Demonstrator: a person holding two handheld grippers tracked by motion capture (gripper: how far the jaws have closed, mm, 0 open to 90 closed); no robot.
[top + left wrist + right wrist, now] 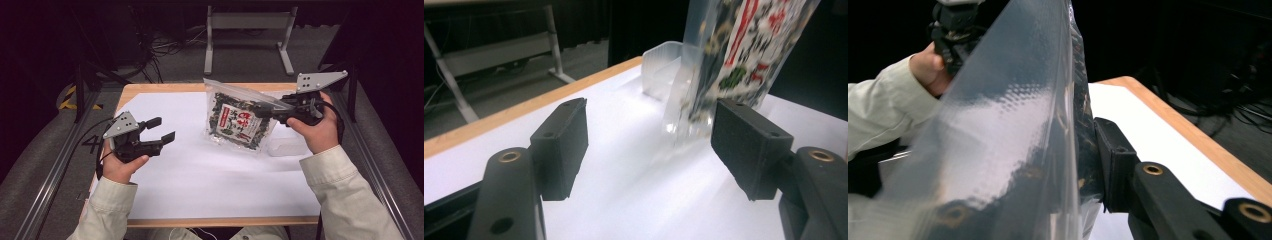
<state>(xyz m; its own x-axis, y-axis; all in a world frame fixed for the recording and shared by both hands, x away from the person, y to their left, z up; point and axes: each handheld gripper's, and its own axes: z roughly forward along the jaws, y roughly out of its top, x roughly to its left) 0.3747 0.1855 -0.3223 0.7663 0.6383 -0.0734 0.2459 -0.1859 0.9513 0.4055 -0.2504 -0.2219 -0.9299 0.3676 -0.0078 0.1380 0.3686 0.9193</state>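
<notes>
Right gripper point(264, 113) is clamped on the bag point(239, 120), a clear zip bag with a printed packet inside, pinching it at its right edge. The bag hangs tilted from the jaws, and its lower edge looks to be at or just above the white sheet point(200, 170); contact can't be confirmed. In the right gripper view the clear film point(998, 130) runs straight up between the jaws, with the right-hand pad point(1115, 165) pressed flat on it and the other pad hidden behind the plastic. Left gripper point(161, 130) has its jaws apart with nothing between them and sits well clear of the bag, on the bag's left in the high view. In the left gripper view both pads point(561, 145) are spread wide over bare sheet; the bag point(734, 55) hangs ahead of the jaws, nearer the right-hand one and beyond its tip, no contact. A clear tub point(664, 70) stands behind the bag, ahead of the open jaws, close to the table's wooden edge point(524, 112). In the high view the tub point(287, 146) lies just below the right gripper, partly under the hand point(317, 132).
</notes>
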